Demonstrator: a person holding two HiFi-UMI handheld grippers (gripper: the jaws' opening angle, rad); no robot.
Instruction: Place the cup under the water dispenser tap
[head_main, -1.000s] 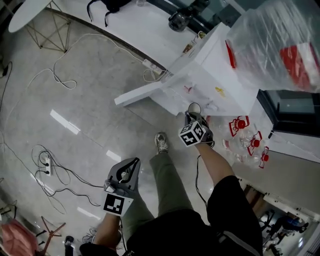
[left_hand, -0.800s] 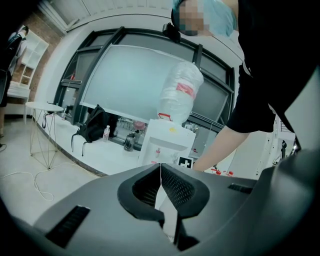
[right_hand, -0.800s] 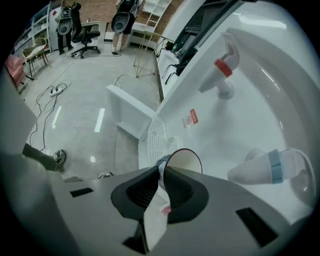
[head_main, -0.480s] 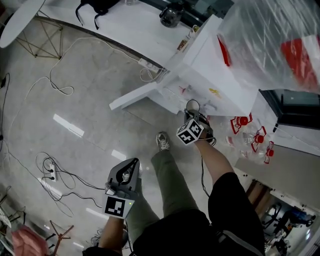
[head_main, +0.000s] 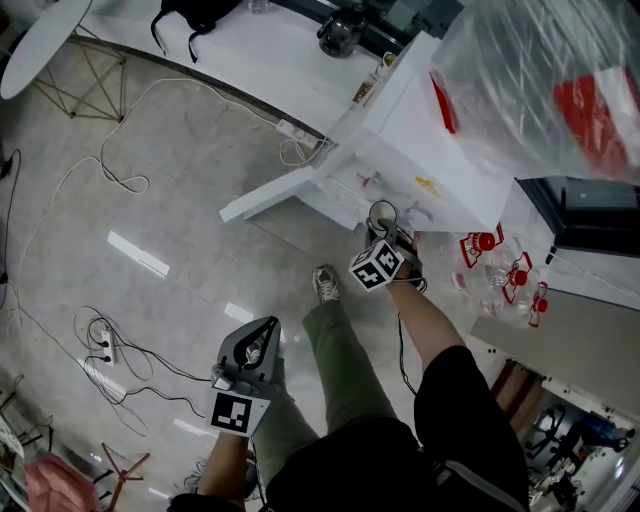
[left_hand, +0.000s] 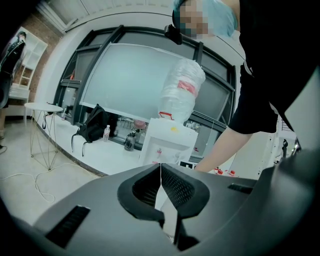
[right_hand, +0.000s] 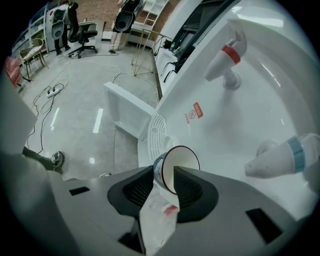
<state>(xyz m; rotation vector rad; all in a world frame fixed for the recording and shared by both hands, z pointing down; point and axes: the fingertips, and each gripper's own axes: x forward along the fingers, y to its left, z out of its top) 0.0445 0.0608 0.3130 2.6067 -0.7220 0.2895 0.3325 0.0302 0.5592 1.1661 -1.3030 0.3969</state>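
Dispenser alcove (right_hand: 220, 120): cup (right_hand: 183, 161) in right gripper (right_hand: 165, 173)

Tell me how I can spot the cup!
Find the big white water dispenser with a red tap and a blue tap. In front of it, the right gripper pinches a paper cup. It's the only round thing there with a white inside and a thin dark rim.
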